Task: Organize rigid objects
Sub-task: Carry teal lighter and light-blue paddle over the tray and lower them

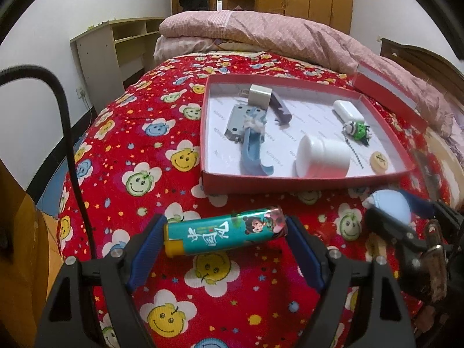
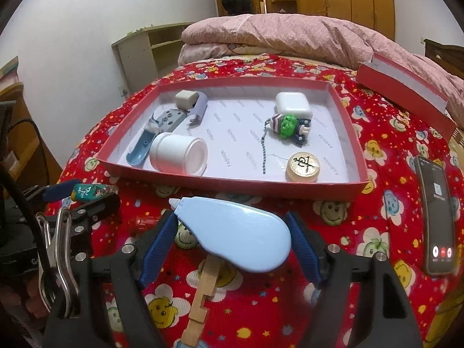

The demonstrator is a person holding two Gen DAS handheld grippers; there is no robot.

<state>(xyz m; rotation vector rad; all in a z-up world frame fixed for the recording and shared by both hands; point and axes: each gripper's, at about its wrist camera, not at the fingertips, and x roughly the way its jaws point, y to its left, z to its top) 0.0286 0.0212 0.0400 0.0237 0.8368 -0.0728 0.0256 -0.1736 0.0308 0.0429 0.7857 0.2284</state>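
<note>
My left gripper is shut on a teal lighter with a yellow end, held crosswise above the red bedspread. My right gripper is shut on a light blue correction tape dispenser; it also shows in the left wrist view. The lighter shows in the right wrist view at left. A red box tray lies just ahead, holding a white jar, a white charger cube, a blue handled tool, a white case, a green figure keychain and a round wooden piece.
The box lid lies at the back right against a pink quilt. A phone lies at the right. A wooden clothespin and a small red object lie under my right gripper. A bookshelf stands at the left.
</note>
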